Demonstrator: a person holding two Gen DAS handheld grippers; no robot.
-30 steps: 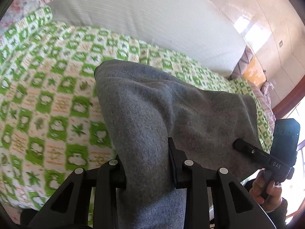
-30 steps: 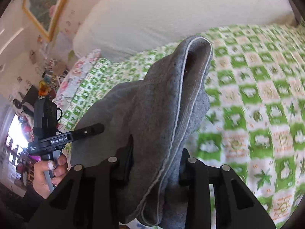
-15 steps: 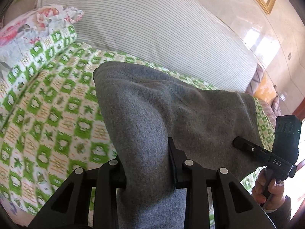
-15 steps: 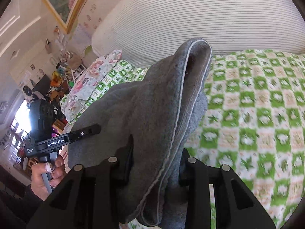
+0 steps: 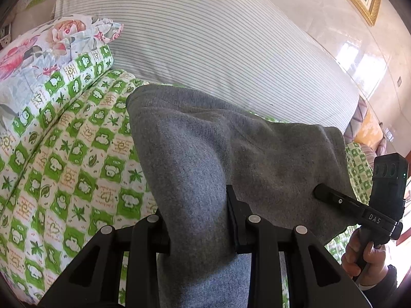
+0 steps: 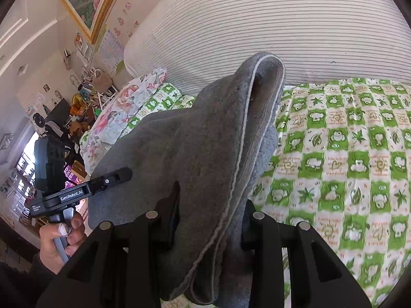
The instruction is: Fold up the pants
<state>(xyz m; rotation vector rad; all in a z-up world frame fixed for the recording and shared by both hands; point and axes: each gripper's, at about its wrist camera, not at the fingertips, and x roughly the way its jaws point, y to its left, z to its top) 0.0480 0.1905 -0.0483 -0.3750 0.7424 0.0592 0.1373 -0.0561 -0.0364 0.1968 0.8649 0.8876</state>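
green checked bedspread (image 5: pixel 77 159) below; both grippers' fingers (image 5: pixel 235 213) (image 6: pixel 248 220) clamped on grey pants (image 5: pixel 205 154).

We look from each wrist forward along its own fingers, very close to the grey pants (image 5: pixel 205 169) bunched between them. Our left view faces right across the green checked bedspread (image 5: pixel 64 169), our right view faces left; both share the striped bolster (image 6: pixel 282 25) and the floral pillow (image 5: pixel 38 56).

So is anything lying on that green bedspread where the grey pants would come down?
Nothing visible. Both grippers, left and right, hold the pants up; the bedspread beneath looks bare, though the cloth hides part.
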